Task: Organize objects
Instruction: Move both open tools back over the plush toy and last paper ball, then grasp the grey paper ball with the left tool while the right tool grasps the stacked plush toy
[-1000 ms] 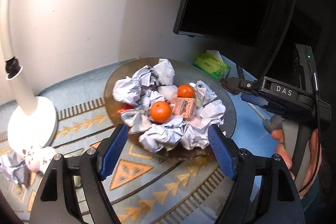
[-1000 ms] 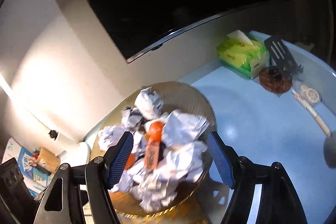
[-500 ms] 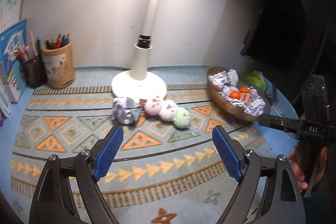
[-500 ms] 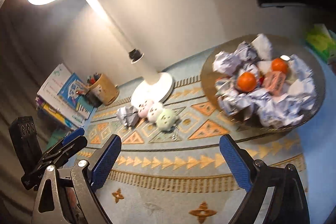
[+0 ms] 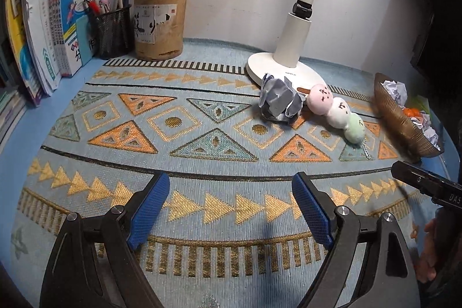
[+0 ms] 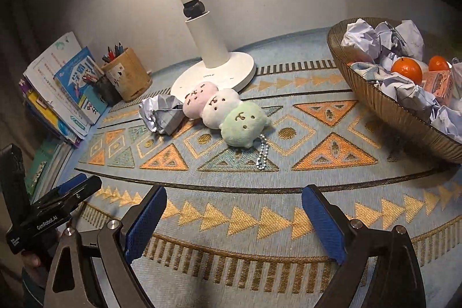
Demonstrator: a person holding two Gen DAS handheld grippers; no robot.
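Two oranges (image 6: 406, 70) lay in the brown bowl (image 6: 384, 103) at the right of the right wrist view, among crumpled paper balls (image 6: 361, 38) and a small orange carton (image 6: 439, 82). One more crumpled paper (image 5: 279, 99) sat on the patterned mat (image 5: 202, 134) at centre frame, touching the pink end of a three-ball plush (image 5: 335, 111) beside the lamp base (image 5: 284, 71). Upper left, a bamboo cup (image 5: 158, 25) and a mesh cup (image 5: 111, 29) held pens. "DAS" showed on the right tool (image 6: 232, 221), "GenRobot.AI" on the left tool (image 5: 229, 210). Both tools were spread, holding nothing.
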